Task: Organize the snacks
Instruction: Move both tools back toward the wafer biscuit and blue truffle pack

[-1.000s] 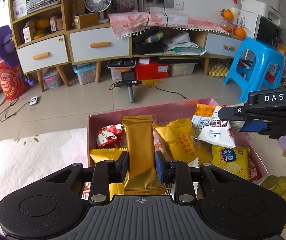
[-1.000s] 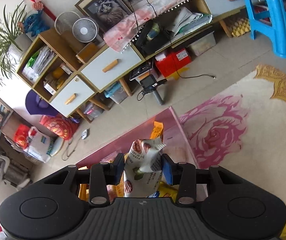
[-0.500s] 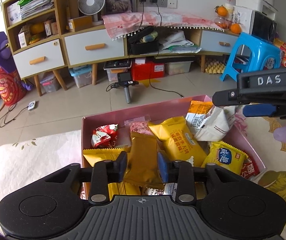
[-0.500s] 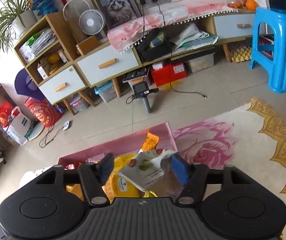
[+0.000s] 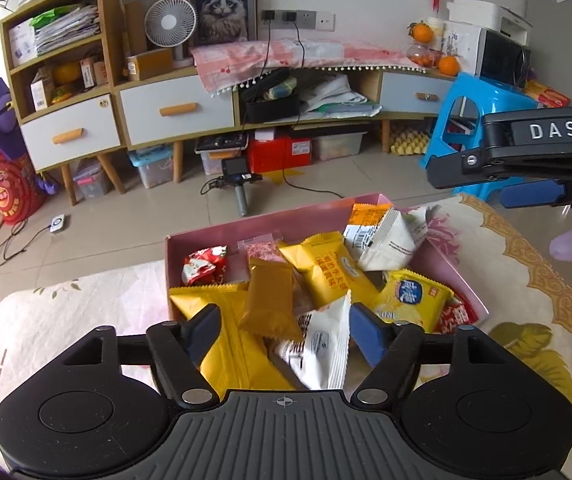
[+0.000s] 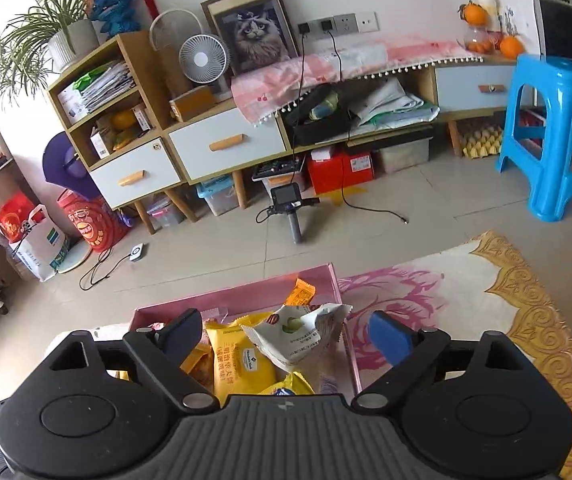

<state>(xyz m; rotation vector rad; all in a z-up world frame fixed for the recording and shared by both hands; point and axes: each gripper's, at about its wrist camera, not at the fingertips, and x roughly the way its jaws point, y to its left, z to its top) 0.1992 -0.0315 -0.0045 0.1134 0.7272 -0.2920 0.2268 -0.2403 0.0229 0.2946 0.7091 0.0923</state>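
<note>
A pink box [image 5: 269, 229] on the table holds several snack packets. In the left wrist view my left gripper [image 5: 283, 330] is open above the box's near side. A gold packet [image 5: 267, 304] lies loose between its fingers, on the other packets. My right gripper [image 6: 286, 338] is open over the box's right end. A white packet [image 6: 300, 338] lies below it on a yellow packet [image 6: 241, 364]. The white packet also shows in the left wrist view [image 5: 382, 240]. The right gripper's body [image 5: 526, 152] shows at the right of that view.
The table has a flowered cloth [image 6: 466, 304]. Beyond its far edge is tiled floor with a handheld camera [image 5: 239, 184] and cables. A cabinet with drawers [image 5: 173, 108] lines the wall. A blue stool [image 6: 550, 136] stands at the right.
Both grippers opened. The gold packet dropped from the left gripper into the box. The white packet dropped from the right gripper onto the packets at the box's right end.
</note>
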